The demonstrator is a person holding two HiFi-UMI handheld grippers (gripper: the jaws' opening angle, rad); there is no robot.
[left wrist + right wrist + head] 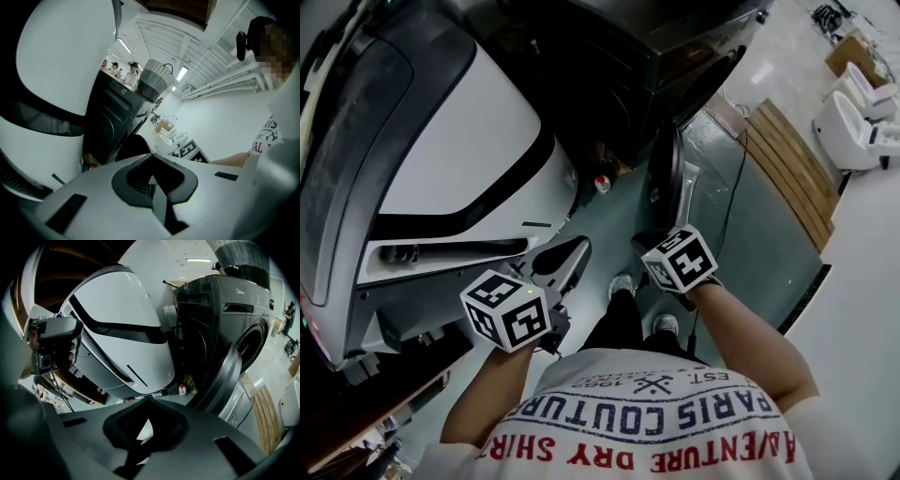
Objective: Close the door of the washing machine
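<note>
Two grippers, held low on our outstretched forearms, side by side: left gripper (149,154) and right gripper (148,399), each with jaws pressed together on nothing. One dark washing machine (675,56) ahead; its one door (667,173) stood swung open, near the right gripper. One white appliance (459,122) at left. One red-capped bottle (602,183) on the floor between the machines.
</note>
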